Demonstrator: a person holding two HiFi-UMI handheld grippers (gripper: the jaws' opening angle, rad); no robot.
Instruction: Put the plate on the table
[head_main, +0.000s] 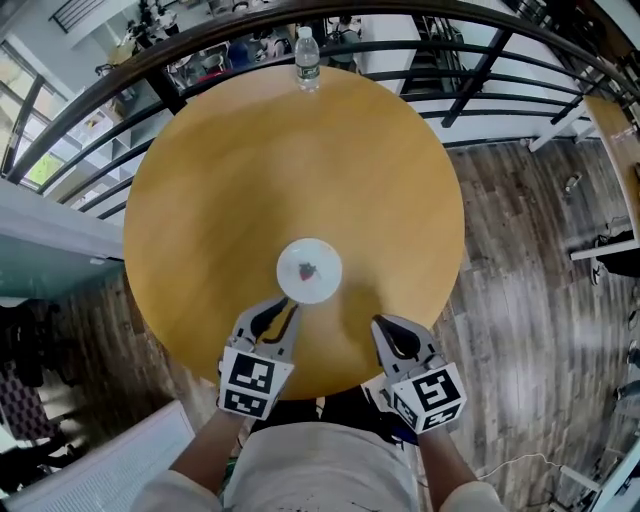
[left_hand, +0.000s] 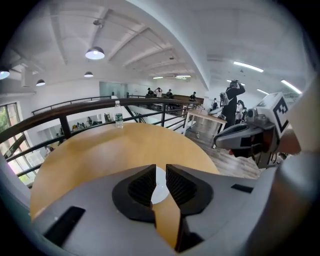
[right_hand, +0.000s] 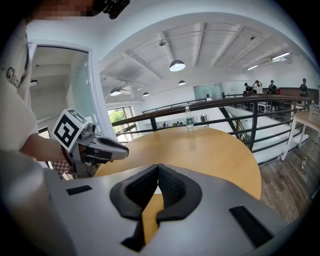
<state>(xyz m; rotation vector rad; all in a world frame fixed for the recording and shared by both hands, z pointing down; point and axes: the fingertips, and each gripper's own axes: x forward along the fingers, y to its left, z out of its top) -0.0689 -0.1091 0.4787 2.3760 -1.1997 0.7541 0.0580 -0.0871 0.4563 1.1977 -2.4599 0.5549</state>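
Observation:
A small white plate (head_main: 309, 270) with a red mark in its middle lies flat on the round wooden table (head_main: 250, 170), near the front edge. My left gripper (head_main: 278, 312) hovers just short of the plate's near left rim, clear of it. Its jaws stand a little apart with nothing between them, and a strip of the plate (left_hand: 159, 189) shows through the gap in the left gripper view. My right gripper (head_main: 384, 324) hangs to the plate's right, over the table's front edge. Its pads meet at the tips, and they hold nothing (right_hand: 158, 169).
A clear water bottle (head_main: 307, 55) stands upright at the table's far edge. A dark metal railing (head_main: 480, 60) curves behind the table, with wooden floor (head_main: 530, 300) to the right. Each gripper shows in the other's view: the right gripper (left_hand: 245, 140) and the left gripper (right_hand: 95, 145).

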